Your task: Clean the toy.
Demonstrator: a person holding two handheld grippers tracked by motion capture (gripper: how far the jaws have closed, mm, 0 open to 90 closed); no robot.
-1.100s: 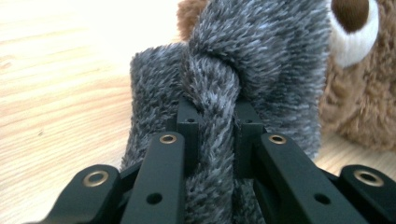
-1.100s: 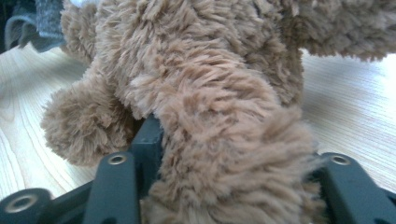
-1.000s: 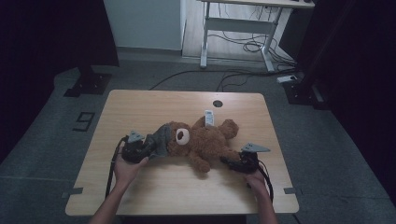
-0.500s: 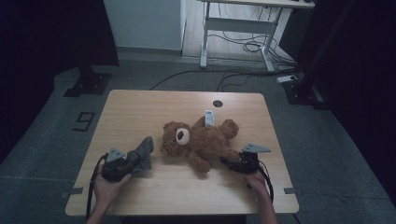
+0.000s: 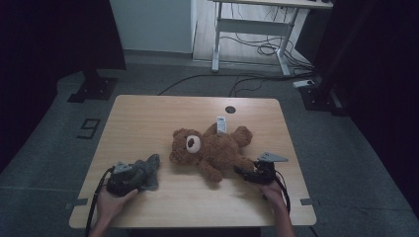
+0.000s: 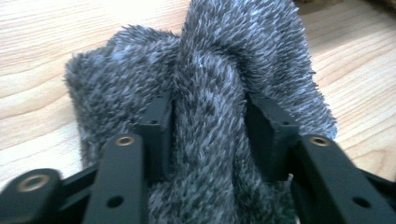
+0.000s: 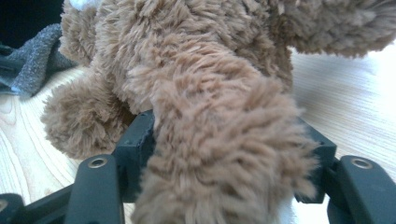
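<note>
So the grey fuzzy hat [image 5: 148,170] lies on the table [image 5: 148,118], clear of the teddy bear [image 5: 207,150]. Left gripper [image 6: 210,116] jaws just opened, fabric loose between them. Right gripper [image 7: 224,154] has been opening around a bear leg, probably steadying it.

A taped "9" [image 5: 89,129] on the floor [image 5: 59,118] left of the table [image 5: 148,113].

Wooden table [image 5: 148,118] with round hole [image 5: 230,109] | desk frame [image 5: 247,29], cables [image 5: 257,49] behind | floor marking [image 5: 88,128], possibly a "9"
</note>
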